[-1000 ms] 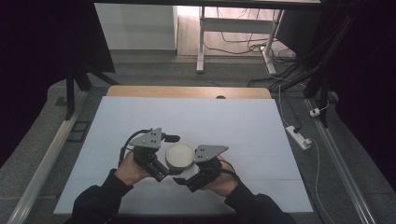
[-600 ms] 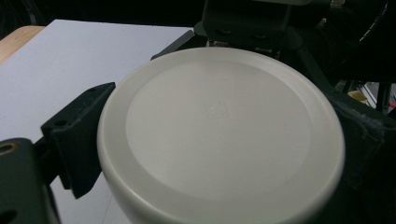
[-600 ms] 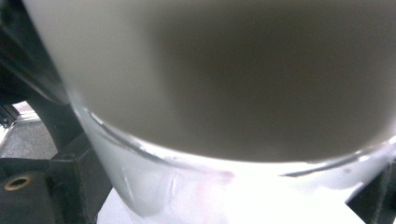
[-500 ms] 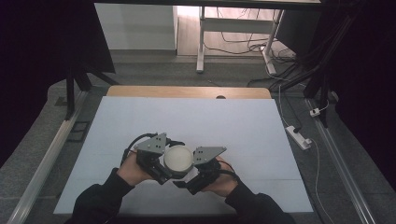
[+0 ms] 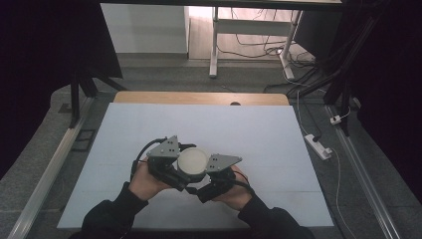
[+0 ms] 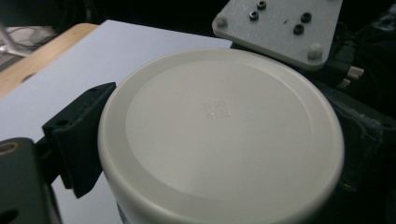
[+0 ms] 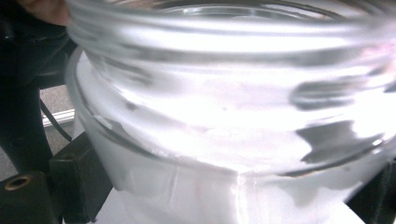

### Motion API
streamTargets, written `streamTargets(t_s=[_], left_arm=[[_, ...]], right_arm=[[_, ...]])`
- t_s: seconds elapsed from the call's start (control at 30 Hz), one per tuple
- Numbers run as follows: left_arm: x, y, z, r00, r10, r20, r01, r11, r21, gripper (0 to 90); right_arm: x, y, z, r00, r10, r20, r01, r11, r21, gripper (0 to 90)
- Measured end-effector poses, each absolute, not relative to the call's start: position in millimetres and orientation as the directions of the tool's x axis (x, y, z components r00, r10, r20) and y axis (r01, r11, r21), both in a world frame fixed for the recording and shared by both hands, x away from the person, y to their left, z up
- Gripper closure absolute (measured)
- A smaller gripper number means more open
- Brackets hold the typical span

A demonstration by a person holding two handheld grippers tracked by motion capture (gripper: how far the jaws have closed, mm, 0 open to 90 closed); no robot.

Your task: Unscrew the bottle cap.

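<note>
A round white lid (image 5: pixel 192 160) sits on a clear glass jar, held just above the white tabletop (image 5: pixel 259 129) near the front edge. My left gripper (image 5: pixel 175 168) comes in from the left and is shut on the lid (image 6: pixel 219 135), with one black finger (image 6: pixel 77 140) pressed to its rim. My right gripper (image 5: pixel 211 175) comes in from the right and is shut on the glass jar (image 7: pixel 233 116), whose threaded neck looms close. A black finger (image 7: pixel 74 186) presses the jar's lower wall. The two grippers nearly touch.
A wooden strip (image 5: pixel 199 98) runs along the table's far edge. A white power strip (image 5: pixel 318 146) lies on the floor to the right, with cables behind it. Metal rails (image 5: pixel 54 164) flank the table, and a desk leg (image 5: pixel 214 45) stands behind.
The left gripper has shifted slightly right and turned around the lid. The jar and the right gripper have stayed almost in place.
</note>
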State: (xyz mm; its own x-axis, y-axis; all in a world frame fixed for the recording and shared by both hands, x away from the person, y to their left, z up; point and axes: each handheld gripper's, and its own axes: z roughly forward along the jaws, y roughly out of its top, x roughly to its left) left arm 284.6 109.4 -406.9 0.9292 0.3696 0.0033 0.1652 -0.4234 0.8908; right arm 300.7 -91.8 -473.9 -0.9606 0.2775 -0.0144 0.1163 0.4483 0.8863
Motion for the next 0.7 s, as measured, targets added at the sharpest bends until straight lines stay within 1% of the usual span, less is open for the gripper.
streamTargets(t_s=[0.07, 0.4, 0.7], left_arm=[[283.7, 109.7, -405.8, 0.926, 0.377, 0.023, 0.153, -0.431, 0.889, 7.8], [281.6, 121.0, -397.2, 0.915, 0.402, 0.022, 0.149, -0.389, 0.909, 7.8], [281.1, 128.5, -396.1, 0.91, 0.413, 0.024, 0.153, -0.39, 0.908, 7.7]], right_arm=[[300.6, -92.0, -473.9, -0.96, 0.279, -0.014, 0.117, 0.446, 0.887, 7.1], [304.8, -94.9, -477.3, -0.954, 0.298, -0.018, 0.124, 0.453, 0.883, 7.1], [313.2, -104.2, -478.2, -0.94, 0.34, -0.017, 0.147, 0.451, 0.88, 7.1]])
